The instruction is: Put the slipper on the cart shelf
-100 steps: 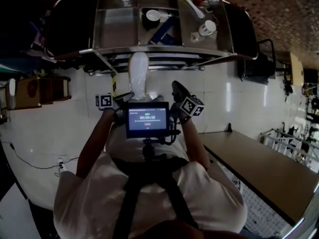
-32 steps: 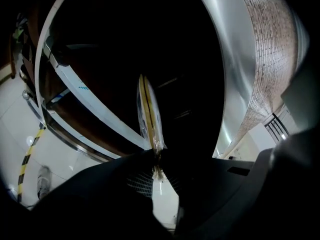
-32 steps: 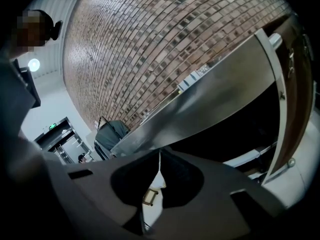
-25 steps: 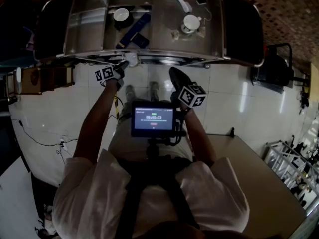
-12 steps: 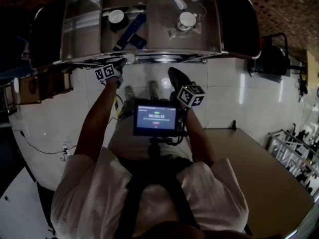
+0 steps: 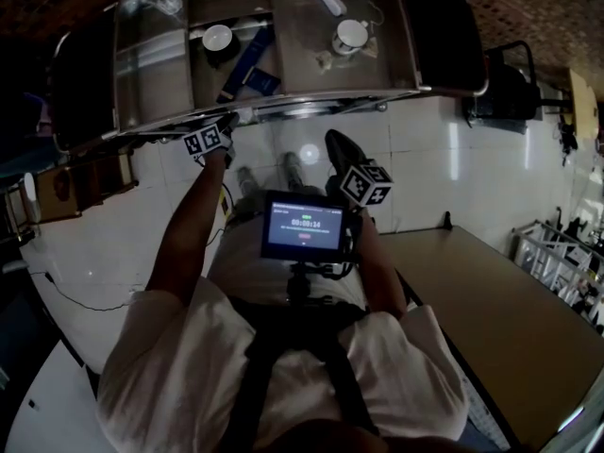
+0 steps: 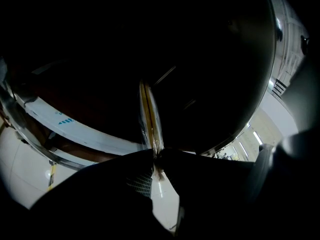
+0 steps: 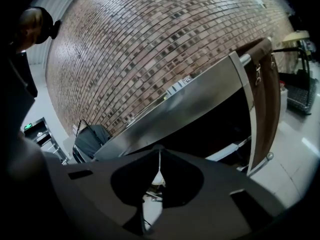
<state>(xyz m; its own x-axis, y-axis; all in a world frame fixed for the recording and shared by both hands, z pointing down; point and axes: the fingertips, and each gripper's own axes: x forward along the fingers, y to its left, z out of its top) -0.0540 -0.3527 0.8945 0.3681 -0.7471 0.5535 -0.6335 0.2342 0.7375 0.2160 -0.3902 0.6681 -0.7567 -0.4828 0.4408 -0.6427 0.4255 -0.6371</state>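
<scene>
Slipper [image 7: 150,119], earlier before the body, now reaches under the cart [image 6: 311,100] top, pinched by left gripper [image 7: 155,155], whose jaws have just been opening slightly; right gripper [image 8: 159,151] is closed, empty.

A glossy white tiled floor [image 6: 444,177] is spread across the middle, with a round light reflection [image 6: 309,153] caught in it. A brown table [image 6: 510,338] is set lower right, a brick wall [image 6: 543,12] upper right.

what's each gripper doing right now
left gripper: closed on the slipper, jaws just easing open
right gripper: closed, empty
</scene>
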